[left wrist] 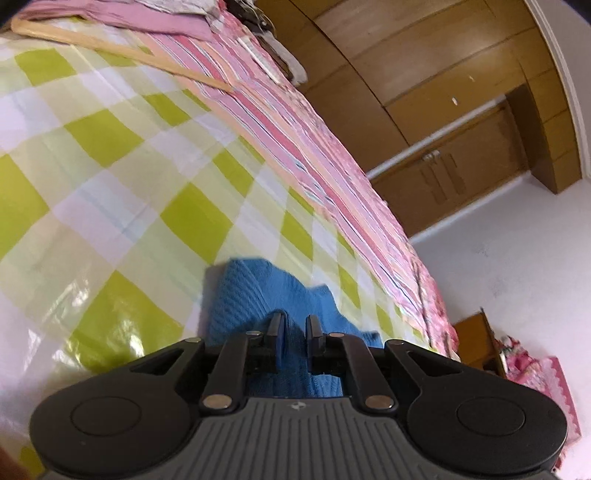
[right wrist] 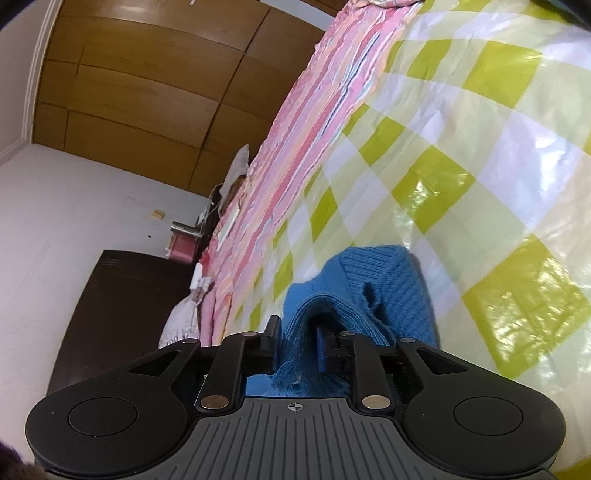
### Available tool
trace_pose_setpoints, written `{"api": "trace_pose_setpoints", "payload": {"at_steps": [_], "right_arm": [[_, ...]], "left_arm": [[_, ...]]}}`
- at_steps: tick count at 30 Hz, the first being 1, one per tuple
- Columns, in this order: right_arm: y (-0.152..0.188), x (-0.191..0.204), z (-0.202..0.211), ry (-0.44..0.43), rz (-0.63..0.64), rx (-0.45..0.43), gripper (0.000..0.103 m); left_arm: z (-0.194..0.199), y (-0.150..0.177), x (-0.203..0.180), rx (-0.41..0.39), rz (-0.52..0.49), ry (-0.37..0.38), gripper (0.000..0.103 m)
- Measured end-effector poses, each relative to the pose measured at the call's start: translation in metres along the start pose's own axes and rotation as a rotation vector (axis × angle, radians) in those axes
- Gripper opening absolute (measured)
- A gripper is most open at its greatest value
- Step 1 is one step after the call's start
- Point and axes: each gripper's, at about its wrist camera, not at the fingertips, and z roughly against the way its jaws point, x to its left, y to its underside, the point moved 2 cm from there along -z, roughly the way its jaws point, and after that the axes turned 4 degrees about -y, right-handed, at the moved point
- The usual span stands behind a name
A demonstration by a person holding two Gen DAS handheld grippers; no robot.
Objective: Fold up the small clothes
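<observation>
Left wrist view, over the bed: the left gripper (left wrist: 294, 326) has its two fingers drawn close together on the blue knit garment (left wrist: 251, 291), which fills the gap between them; it looks pinched on the knit.
Garment here: a ribbed part of it hangs or lies ahead of the gripper above the green-and-white checked sheet (left wrist: 110, 166); whether its far end touches the sheet I cannot tell.
Background: a pink striped cover (left wrist: 295, 129) runs along the bed's far side, with a wooden hanger (left wrist: 110, 46) and pink clothing (left wrist: 147, 18) at the top, well apart from the garment.
Right wrist view, same bed: the right gripper (right wrist: 297, 338) is closed on a thick fold of the blue knit garment (right wrist: 384, 280), the cloth bunched between the fingers and draping over the right one.
Checked sheet (right wrist: 480, 147): glossy, lying under the garment.
Step in hand: my reading is that both grippers hold one edge each, carrying or spreading the piece for a fold.
Next move calls for: keeping both grips firm, drawing the edge taut and level, then laying it flat on the sheet before folding it over.
Risk: soft knit may slip or bunch unevenly.
</observation>
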Motion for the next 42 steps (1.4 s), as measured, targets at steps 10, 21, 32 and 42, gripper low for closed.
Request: {"api": "trace_pose_setpoints", "payload": {"at_steps": [10, 21, 32, 42], "right_arm": [[-0.003, 0.015, -0.012, -0.018, 0.014, 0.005, 0.046], [0.001, 0.025, -0.017, -0.032, 0.064, 0.032, 0.050], [0.016, 0.039, -0.013, 0.040, 0.227, 0.090, 0.051], [0.008, 0.030, 0.005, 0.090, 0.270, 0.024, 0.051]], "left_arm": [[0.018, -0.016, 0.010, -0.128, 0.020, -0.064, 0.015], [0.051, 0.058, -0.018, 0.036, -0.496, -0.122, 0.015], [-0.010, 0.053, -0.063, 0.136, -0.603, -0.070, 0.016], [-0.005, 0.001, -0.047, -0.062, -0.348, -0.136, 0.016]]}}
